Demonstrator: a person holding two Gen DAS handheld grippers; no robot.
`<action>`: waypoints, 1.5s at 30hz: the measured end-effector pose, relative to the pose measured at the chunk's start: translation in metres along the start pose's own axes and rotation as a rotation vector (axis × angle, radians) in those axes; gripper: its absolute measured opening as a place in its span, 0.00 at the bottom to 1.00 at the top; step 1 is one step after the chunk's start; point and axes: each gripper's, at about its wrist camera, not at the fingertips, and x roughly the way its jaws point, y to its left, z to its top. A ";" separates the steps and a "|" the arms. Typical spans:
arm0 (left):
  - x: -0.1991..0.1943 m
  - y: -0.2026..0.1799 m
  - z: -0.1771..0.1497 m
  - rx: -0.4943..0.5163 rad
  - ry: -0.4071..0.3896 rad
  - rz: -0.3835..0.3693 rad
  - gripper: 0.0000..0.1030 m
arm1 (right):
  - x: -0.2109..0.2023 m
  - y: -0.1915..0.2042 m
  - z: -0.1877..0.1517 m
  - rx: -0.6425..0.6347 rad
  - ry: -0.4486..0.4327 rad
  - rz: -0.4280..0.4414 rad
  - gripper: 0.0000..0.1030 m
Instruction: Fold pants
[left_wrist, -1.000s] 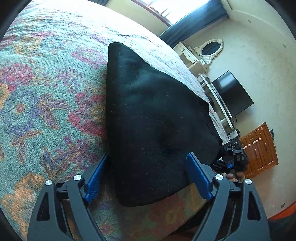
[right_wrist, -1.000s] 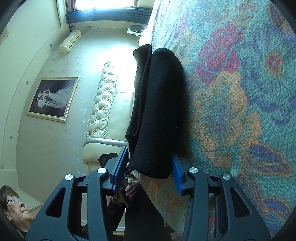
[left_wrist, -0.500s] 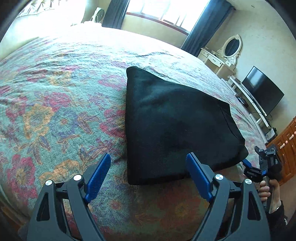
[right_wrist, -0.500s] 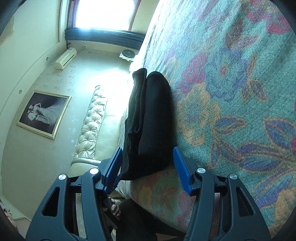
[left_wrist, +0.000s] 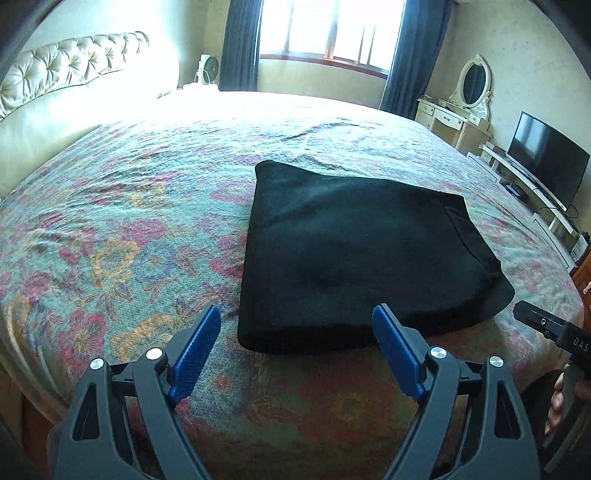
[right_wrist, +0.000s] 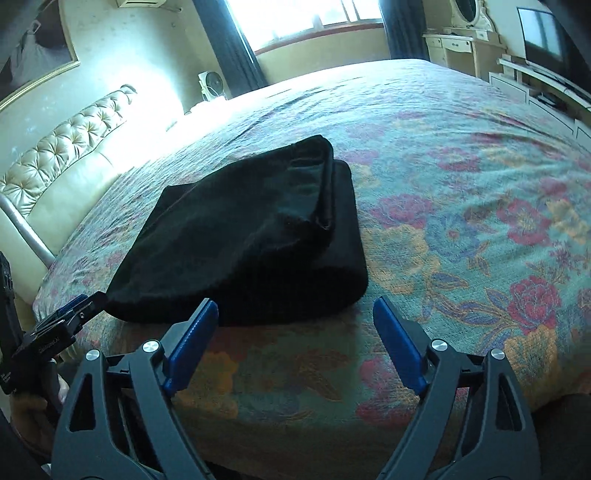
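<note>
The black pants (left_wrist: 354, 258) lie folded into a thick rectangle on the floral bedspread (left_wrist: 122, 236), near the bed's front edge. In the right wrist view the pants (right_wrist: 251, 236) show stacked layers with a rounded fold on the right. My left gripper (left_wrist: 297, 349) is open and empty, hovering just short of the pants' near edge. My right gripper (right_wrist: 295, 341) is open and empty, just short of the pants' near right corner. The right gripper's body shows at the right edge of the left wrist view (left_wrist: 554, 332).
A tufted cream headboard (left_wrist: 66, 74) stands at the left. A window with dark curtains (left_wrist: 325, 33) is at the far side. A dresser with mirror (left_wrist: 465, 107) and a TV (left_wrist: 546, 162) stand to the right of the bed.
Both grippers have pulled back from the pants and levelled out. The folded pants lie free on the bed, no longer between the jaws.
</note>
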 end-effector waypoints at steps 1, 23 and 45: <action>0.000 -0.001 -0.001 -0.001 -0.001 -0.001 0.81 | 0.000 0.006 0.002 -0.015 -0.003 -0.005 0.84; 0.000 0.002 -0.014 -0.049 -0.014 0.049 0.81 | 0.017 0.032 0.002 -0.059 0.046 -0.009 0.84; -0.003 -0.014 -0.013 0.001 -0.008 0.089 0.81 | 0.015 0.027 0.002 -0.063 0.043 -0.028 0.84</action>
